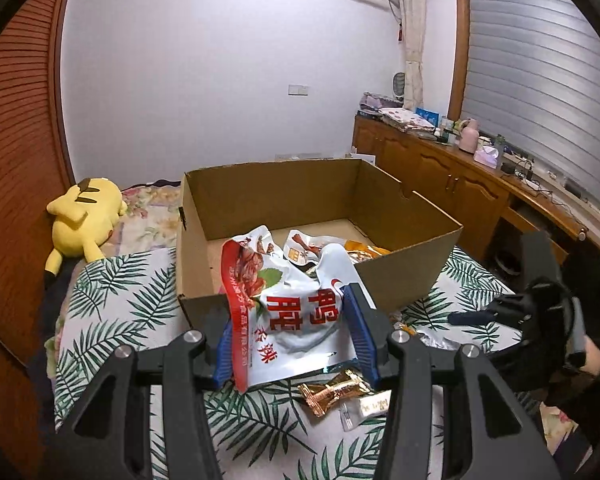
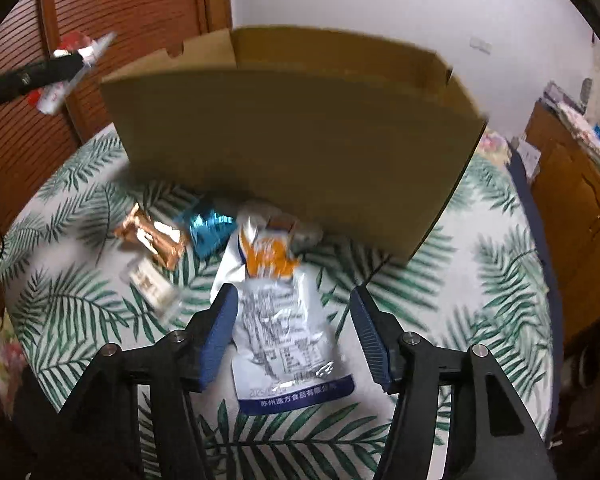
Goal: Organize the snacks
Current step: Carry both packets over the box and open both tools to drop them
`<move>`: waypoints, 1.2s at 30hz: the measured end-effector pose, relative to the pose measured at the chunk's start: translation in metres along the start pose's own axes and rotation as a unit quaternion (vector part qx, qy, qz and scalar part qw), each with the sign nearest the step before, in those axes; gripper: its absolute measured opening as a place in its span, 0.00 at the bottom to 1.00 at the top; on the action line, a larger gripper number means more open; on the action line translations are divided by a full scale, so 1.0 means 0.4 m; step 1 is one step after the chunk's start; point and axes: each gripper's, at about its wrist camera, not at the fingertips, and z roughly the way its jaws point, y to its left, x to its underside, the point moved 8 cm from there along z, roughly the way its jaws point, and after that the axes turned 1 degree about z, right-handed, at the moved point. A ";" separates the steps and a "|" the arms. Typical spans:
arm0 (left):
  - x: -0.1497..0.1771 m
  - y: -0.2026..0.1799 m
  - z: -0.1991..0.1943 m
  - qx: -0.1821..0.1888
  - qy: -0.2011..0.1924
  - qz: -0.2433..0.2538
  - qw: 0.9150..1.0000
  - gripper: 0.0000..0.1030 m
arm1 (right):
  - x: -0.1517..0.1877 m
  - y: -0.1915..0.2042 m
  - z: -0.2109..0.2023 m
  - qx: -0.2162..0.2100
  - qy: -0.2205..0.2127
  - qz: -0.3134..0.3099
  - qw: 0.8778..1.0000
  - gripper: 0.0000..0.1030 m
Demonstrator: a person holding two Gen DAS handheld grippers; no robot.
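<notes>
Gripping a large white foil snack bag with red print [image 1: 288, 312], the left tongs [image 1: 288, 332] hold it raised in front of the open brown cardboard box [image 1: 404, 276], both blue pads pressed against its sides. Inside the box lie a white snack packet [image 1: 300, 250] and an orange packet [image 1: 364, 250]. Below the held bag, a small copper-gold wrapped candy [image 1: 332, 394] and a small clear sachet [image 1: 370, 406] lie on the bed's palm-leaf patterned white cover [image 1: 112, 312].

The right tongs [image 2: 294, 334] stand wide apart, one pad on each side of a white and orange foil pouch [image 2: 280, 312] lying flat on the cover just before the box's near wall; whether the pads touch it cannot be told. A crumpled blue foil wrapper [image 2: 208, 228] lies to its left.

A yellow plush toy [image 1: 86, 220] rests on the bed beside the brown slatted wardrobe door [image 1: 16, 160]. A wooden cabinet [image 1: 440, 176] runs under the shuttered window [image 1: 540, 92].
</notes>
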 end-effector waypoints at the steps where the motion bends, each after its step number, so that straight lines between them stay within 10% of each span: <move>1: 0.002 -0.003 0.000 0.001 0.000 0.001 1.000 0.46 | 0.006 0.002 0.006 -0.005 0.005 0.000 1.000 0.61; 25: 0.038 -0.008 0.024 0.006 0.008 0.000 1.000 0.46 | 0.062 0.025 0.037 -0.010 0.028 -0.026 0.999 0.59; 36: 0.003 0.000 0.037 0.006 -0.004 -0.004 1.000 0.46 | -0.013 0.020 -0.072 -0.002 -0.034 -0.019 0.999 0.59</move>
